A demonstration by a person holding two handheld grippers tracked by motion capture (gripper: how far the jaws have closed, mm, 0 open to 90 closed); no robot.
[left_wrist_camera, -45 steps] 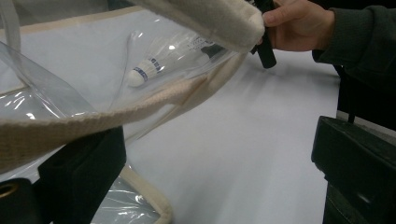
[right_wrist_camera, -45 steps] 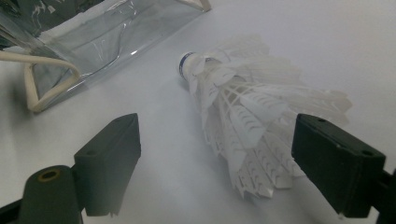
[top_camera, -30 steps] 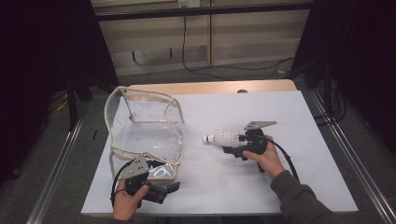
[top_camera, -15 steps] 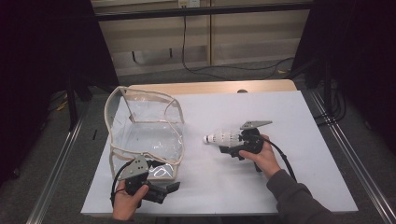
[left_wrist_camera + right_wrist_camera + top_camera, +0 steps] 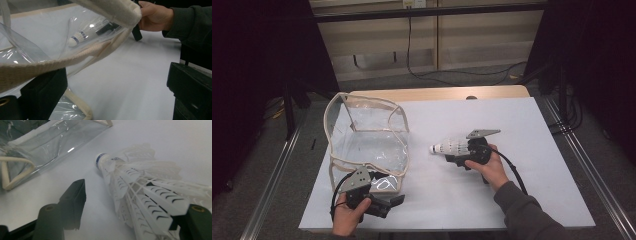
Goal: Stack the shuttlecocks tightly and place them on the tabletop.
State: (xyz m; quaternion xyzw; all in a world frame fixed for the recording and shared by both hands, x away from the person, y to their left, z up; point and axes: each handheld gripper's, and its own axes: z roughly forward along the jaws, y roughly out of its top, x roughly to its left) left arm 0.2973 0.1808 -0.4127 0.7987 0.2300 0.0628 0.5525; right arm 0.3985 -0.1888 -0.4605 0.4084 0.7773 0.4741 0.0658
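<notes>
A white feather shuttlecock (image 5: 448, 147) lies on the white table top, cork toward a clear plastic bag (image 5: 367, 145) with beige trim. My right gripper (image 5: 457, 151) is around its feathers (image 5: 140, 185). Its jaws have just been closing. The feathers rest against the right jaw, and a gap remains at the left jaw, so this gripper (image 5: 127, 205) is open. My left gripper (image 5: 393, 200) is at the bag's near corner. Its jaws stand wide apart (image 5: 112, 75), with the bag's webbing strap (image 5: 75, 56) draped over the left jaw. The shuttlecock (image 5: 80, 36) shows through the bag's clear wall.
The white sheet (image 5: 522, 125) covers a wooden table whose far edge (image 5: 437, 93) is bare. Metal rails (image 5: 584, 165) run along the floor on both sides. Cables (image 5: 452, 75) lie on the floor beyond the table. The bag (image 5: 50, 147) stands to the left of the shuttlecock.
My right gripper has edged slightly left toward the bag, with the shuttlecock between its jaws. The left hand and the bag have stayed put.
</notes>
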